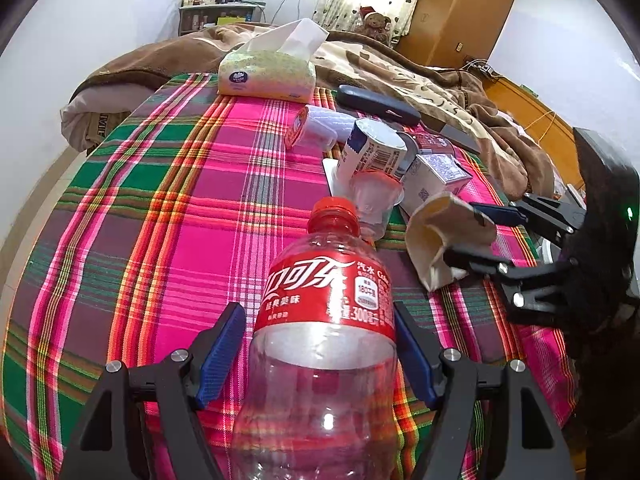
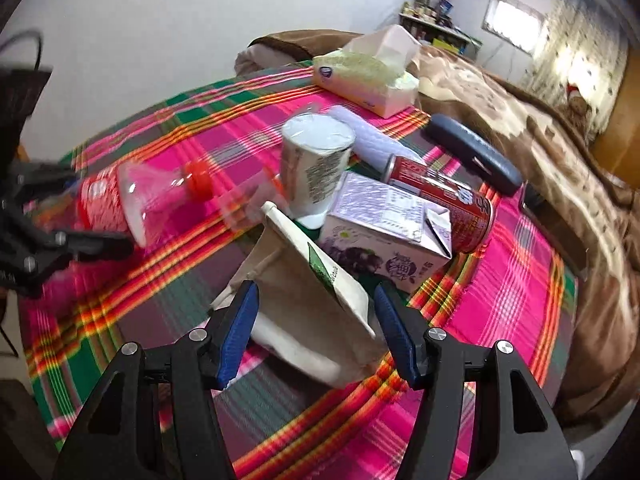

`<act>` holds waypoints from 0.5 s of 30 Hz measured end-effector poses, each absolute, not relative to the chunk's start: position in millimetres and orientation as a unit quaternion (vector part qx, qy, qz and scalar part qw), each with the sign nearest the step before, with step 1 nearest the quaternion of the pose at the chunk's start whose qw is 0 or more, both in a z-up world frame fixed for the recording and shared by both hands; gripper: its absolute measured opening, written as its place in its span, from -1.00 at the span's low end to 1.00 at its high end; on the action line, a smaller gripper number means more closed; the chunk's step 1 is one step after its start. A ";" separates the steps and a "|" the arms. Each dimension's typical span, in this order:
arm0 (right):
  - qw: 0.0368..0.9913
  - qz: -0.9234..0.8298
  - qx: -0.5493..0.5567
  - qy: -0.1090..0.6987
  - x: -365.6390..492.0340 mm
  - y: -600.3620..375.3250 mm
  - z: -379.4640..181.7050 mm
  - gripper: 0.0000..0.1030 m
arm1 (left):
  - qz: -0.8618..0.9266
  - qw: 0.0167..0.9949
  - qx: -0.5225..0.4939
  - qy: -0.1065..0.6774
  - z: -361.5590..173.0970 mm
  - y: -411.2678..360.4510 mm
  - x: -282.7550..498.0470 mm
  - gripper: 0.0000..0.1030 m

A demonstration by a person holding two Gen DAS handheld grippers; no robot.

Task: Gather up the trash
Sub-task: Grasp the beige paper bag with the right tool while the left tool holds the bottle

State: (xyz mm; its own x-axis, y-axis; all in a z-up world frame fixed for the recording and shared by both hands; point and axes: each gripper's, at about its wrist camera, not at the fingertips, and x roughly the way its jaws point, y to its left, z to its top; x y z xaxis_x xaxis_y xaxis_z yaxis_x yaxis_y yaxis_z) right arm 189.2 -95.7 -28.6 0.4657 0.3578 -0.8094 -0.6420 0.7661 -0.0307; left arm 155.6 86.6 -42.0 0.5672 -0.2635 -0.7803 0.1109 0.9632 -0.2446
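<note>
**A:** So where's everything at? The left gripper [image 1: 320, 356] has the empty cola bottle [image 1: 324, 320] clamped between its blue pads, cap pointing away from the hand, long axis running straight out along the fingers over the plaid cloth [image 1: 160, 200].

**B:** Yeah, and the right gripper [image 2: 316, 332] is the one to watch. The beige paper pouch [image 2: 316, 296] sits between its pads, long axis leaning up and away toward the pile. The left pad looks pressed on it; the right side is hard to call, so I'd say held, loosely.

**A:** What's left on the cloth?

**B:** The white cup [image 2: 316, 168], purple carton [image 2: 384, 232] and red can [image 2: 440, 196], bunched up just past the pouch's tip. They're way nearer the right hand than the left. My guess: both hands need to drop their load before that pile gets touched.
</note>
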 end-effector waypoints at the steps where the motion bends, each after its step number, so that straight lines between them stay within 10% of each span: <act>1: 0.839 0.297 -0.153 0.429 193.3 -98.2 -30.3 0.20 | -0.106 0.880 -0.083 0.455 -43.1 86.2 156.6 0.42; 9: 0.827 0.306 -0.067 0.466 204.4 -105.9 -44.2 0.19 | -0.096 0.880 -0.081 0.459 -46.6 87.2 161.9 0.42; 15: 0.836 0.299 -0.029 0.460 195.9 -112.3 -44.6 -0.42 | -0.092 0.881 -0.086 0.457 -46.5 89.0 159.5 0.25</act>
State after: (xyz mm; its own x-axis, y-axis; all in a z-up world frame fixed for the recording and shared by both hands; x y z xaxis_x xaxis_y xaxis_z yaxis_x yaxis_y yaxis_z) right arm 195.9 -112.3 -44.6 0.3984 0.4735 -0.7856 -0.5261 0.8195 0.2271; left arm 159.5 89.0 -46.5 0.5659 -0.2408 -0.7885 0.0845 0.9683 -0.2351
